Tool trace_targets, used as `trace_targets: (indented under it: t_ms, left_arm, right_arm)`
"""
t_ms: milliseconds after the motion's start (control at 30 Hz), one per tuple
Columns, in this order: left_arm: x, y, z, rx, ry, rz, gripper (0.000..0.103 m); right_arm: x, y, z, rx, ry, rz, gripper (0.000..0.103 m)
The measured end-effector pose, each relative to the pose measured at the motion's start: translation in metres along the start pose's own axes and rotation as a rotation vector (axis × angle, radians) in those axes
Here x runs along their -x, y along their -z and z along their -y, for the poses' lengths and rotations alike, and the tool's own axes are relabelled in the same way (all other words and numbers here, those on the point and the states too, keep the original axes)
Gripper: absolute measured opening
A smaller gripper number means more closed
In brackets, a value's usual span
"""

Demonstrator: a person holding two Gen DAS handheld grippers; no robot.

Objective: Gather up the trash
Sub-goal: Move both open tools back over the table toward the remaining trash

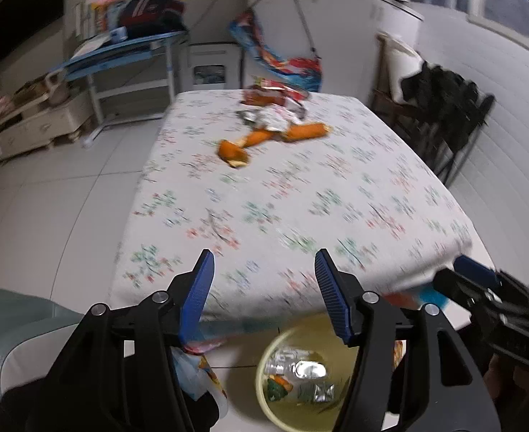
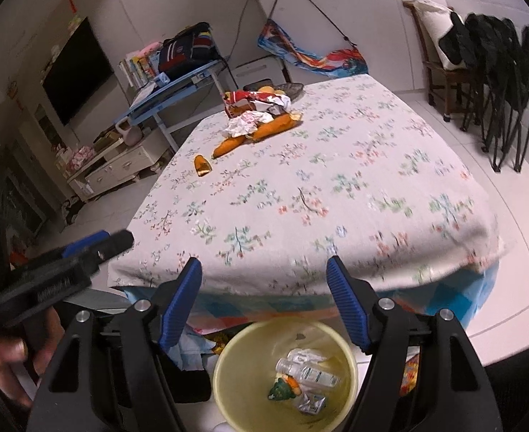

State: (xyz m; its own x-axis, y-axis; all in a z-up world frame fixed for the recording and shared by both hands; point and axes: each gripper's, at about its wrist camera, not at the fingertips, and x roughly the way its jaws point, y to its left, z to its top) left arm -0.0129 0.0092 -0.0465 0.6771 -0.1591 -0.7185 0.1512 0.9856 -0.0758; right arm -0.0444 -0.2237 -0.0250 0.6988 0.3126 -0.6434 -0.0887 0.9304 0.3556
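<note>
Both tools, left [image 1: 264,289] and right [image 2: 264,297], are held open and empty above the yellow bin [image 2: 286,374], while wrappers [image 2: 260,108] left on the table's [image 2: 336,194] far side could be knocked off by a hasty reach.

The near half of the desk [image 2: 336,194] lies bare; wrappers and peels [image 2: 260,115] crowd its far end, and the yellow bin [image 2: 228,363] stands just below its near edge
</note>
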Motion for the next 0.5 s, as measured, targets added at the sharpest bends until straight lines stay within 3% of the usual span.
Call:
trace_targets:
  t_ms: [267,500]
  left_arm:
    - [-0.026,-0.024,-0.032,0.139,-0.022,-0.025,0.057]
    - [-0.048,-0.044,-0.035,0.145,-0.038,-0.035,0.058]
  right_arm:
    - [-0.019,-0.016,-0.001,0.034,0.009,-0.016,0.069]
    - [-0.037,-0.033,-0.012,0.088,-0.01,-0.027,0.069]
